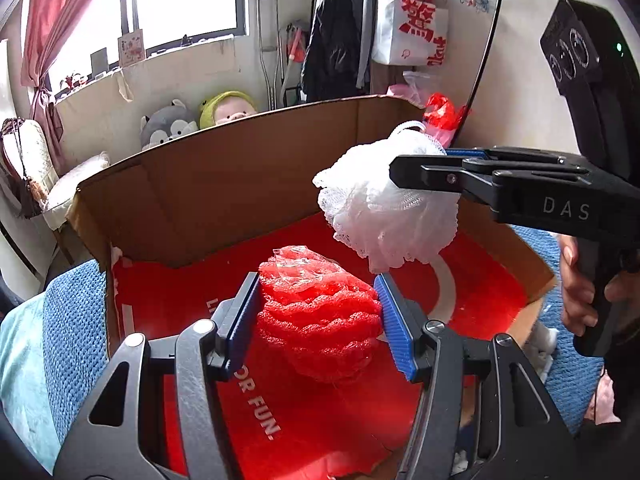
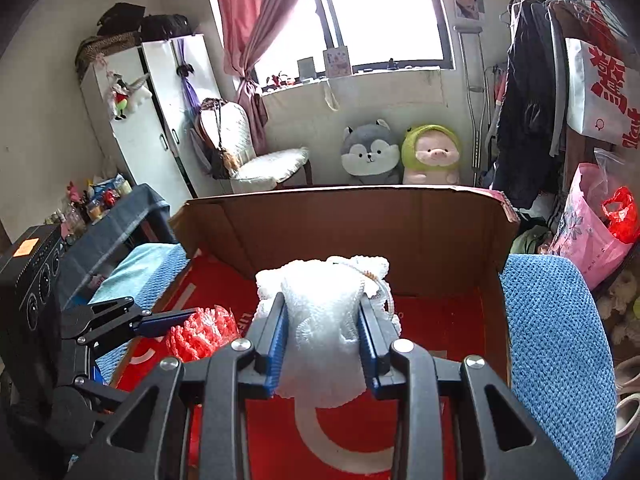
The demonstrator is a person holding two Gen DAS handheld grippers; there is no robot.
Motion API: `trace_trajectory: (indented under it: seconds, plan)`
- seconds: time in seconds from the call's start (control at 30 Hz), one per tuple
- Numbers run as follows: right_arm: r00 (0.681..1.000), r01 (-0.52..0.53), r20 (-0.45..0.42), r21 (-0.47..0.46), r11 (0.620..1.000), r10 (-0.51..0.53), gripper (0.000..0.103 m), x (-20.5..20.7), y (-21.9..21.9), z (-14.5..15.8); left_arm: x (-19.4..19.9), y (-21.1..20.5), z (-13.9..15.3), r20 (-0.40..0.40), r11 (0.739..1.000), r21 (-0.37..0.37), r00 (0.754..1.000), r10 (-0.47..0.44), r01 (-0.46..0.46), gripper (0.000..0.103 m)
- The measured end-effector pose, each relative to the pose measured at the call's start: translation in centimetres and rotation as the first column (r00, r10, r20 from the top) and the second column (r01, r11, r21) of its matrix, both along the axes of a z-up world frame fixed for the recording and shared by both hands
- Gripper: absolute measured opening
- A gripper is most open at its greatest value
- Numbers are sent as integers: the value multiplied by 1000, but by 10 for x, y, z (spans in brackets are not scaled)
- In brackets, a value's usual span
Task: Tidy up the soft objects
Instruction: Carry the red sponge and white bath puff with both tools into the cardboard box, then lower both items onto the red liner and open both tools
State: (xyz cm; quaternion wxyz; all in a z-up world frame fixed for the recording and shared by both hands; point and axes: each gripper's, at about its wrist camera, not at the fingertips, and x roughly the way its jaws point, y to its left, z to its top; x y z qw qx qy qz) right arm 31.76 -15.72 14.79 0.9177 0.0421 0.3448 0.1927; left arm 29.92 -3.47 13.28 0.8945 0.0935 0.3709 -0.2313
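1. The left gripper (image 1: 318, 312) is clamping a red mesh bath puff (image 1: 320, 320) between its blue ribbed pads (image 1: 394, 328), and crinkled clear plastic film is showing on the puff's far top.
2. The red puff is hanging above the red printed floor of an open brown cardboard box (image 1: 240, 172), toward the box's left side as the right wrist view shows it (image 2: 202, 334).
3. The right gripper (image 2: 323, 332) is squeezing a white mesh bath puff (image 2: 324, 320) between its own blue pads, its jaws standing narrower than the left one's.
4. In the left wrist view the white puff (image 1: 384, 208) is hanging to the right of the red one and farther off, also over the inside of the box, with the right gripper (image 1: 404, 172) coming in from the right.
5. A person's hand (image 1: 576, 280) is wrapping around the black handle of the right gripper at the right edge.
6. The box is sitting on a blue knitted blanket (image 2: 556, 344), which is showing on both sides of it.
7. Beyond the far wall of the box, a grey plush husky (image 2: 370, 154) and a pink plush pig in a green hood (image 2: 432, 156) are sitting side by side against the wall under the window.
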Motion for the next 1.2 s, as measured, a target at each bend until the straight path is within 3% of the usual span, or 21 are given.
trace_trajectory:
  seconds: [0.23, 0.43, 0.87, 1.2]
  plan:
    - [995, 25, -97, -93, 995, -35, 34, 51, 14, -22, 56, -15, -27, -63, 996, 84, 998, 4, 2, 55]
    - [981, 42, -184, -95, 995, -59, 34, 75, 13, -39, 81, -22, -39, -93, 993, 115, 995, 29, -19, 55]
    - [960, 55, -268, -93, 994, -78, 37, 87, 10, -50, 87, -24, -46, -89, 989, 143, 995, 51, -38, 58]
    - [955, 51, -287, -87, 995, -74, 47, 95, 8, -53, 89, -22, -51, -81, 993, 116, 996, 44, -34, 61]
